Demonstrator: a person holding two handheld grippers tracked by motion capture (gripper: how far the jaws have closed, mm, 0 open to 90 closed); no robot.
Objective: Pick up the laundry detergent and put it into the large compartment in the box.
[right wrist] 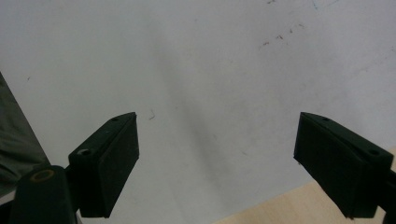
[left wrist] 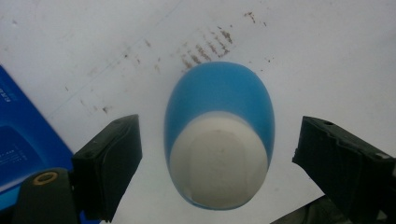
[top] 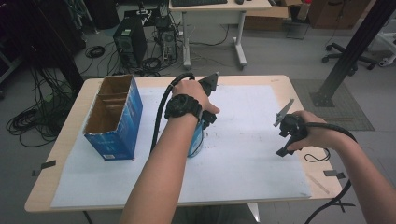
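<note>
Left gripper view — bottle (left wrist: 219, 140) upright, cap up.

Place: lab or tech workroom
Evidence: computer tower (top: 130, 39) on the floor, cable tangles (top: 32, 122) beside the table's left edge, desk (top: 219, 9) behind, black metal frame strut (top: 351, 49)

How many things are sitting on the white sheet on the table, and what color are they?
Blue open-topped cardboard box: 1
Blue plastic bottle with a white cap: 1
Blue things in total: 2
Black two-jaw grippers held above the white sheet, left gripper and right gripper: 2
Total: 4
</note>
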